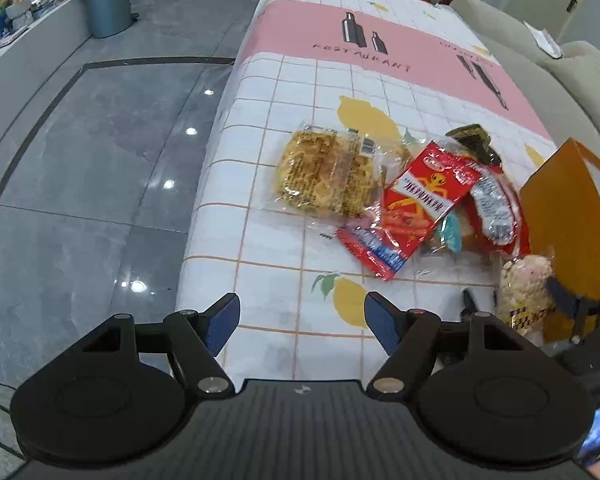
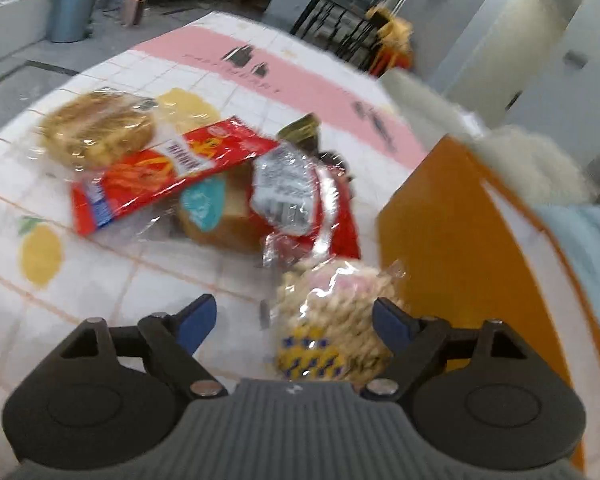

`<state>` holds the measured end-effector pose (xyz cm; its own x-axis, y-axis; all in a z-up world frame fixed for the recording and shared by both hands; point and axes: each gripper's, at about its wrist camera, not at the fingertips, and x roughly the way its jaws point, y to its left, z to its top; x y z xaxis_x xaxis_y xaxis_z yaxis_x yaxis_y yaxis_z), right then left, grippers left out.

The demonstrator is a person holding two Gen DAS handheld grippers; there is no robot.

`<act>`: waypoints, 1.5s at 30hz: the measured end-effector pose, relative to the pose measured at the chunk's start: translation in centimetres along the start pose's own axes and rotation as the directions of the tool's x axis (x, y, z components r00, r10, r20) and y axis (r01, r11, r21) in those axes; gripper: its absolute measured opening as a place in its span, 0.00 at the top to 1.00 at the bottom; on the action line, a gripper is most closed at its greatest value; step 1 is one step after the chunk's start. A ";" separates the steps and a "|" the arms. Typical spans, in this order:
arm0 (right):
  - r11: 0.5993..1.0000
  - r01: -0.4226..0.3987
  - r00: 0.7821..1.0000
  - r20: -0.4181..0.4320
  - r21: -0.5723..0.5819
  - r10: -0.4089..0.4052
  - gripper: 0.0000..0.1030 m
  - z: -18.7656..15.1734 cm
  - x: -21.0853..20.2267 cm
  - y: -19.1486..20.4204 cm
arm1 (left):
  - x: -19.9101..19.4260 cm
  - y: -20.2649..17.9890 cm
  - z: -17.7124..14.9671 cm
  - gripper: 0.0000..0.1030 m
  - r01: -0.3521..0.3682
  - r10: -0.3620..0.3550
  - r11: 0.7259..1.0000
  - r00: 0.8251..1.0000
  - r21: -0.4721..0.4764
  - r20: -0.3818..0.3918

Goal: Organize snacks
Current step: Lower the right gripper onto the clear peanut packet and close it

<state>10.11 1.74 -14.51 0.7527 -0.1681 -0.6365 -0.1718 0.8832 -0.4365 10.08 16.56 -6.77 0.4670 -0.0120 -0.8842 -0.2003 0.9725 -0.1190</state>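
A pile of snacks lies on the tablecloth-covered table (image 1: 284, 240): a clear pack of yellow noodle snack (image 1: 328, 172) (image 2: 98, 128), a red packet (image 1: 416, 204) (image 2: 168, 172), a bread pack with a teal label (image 2: 216, 212), a red-and-silver wrapper (image 1: 496, 208) (image 2: 296, 196) and a clear bag of puffed snacks (image 1: 524, 284) (image 2: 336, 312). My left gripper (image 1: 302, 326) is open and empty over the table's near edge. My right gripper (image 2: 294, 320) is open, with the puffed snack bag between its fingers, against the right finger. It shows at the left view's right edge (image 1: 580, 308).
An orange box (image 1: 568, 220) (image 2: 460, 248) stands open at the right of the pile. A beige sofa (image 1: 540, 64) runs along the table's far right side. Grey tiled floor (image 1: 100, 160) lies to the left, with a blue bin (image 1: 106, 0) at the back.
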 end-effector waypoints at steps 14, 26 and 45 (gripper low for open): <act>0.999 -0.048 0.999 0.018 -0.014 0.049 0.59 -0.1 -0.6 -2.5 | 0.0 -0.2 -0.4 0.19 -0.014 0.014 1.000 1.000 -0.002 -0.012; 0.859 -0.454 0.889 0.051 0.239 0.455 0.80 0.1 -6.0 -8.1 | 0.1 -0.8 -0.6 0.19 -0.018 0.018 1.000 1.000 0.015 -0.021; 0.870 -0.356 0.904 -0.109 0.342 0.413 0.47 -1.9 -2.1 -8.8 | 0.0 -0.3 -0.6 0.19 -0.018 0.018 1.000 0.999 -0.002 -0.031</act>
<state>8.85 -6.45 -10.55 0.5407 0.1649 -0.8249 -0.2002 0.9777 0.0642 9.61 16.15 -6.99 0.4365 -0.0017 -0.8997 -0.2102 0.9721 -0.1039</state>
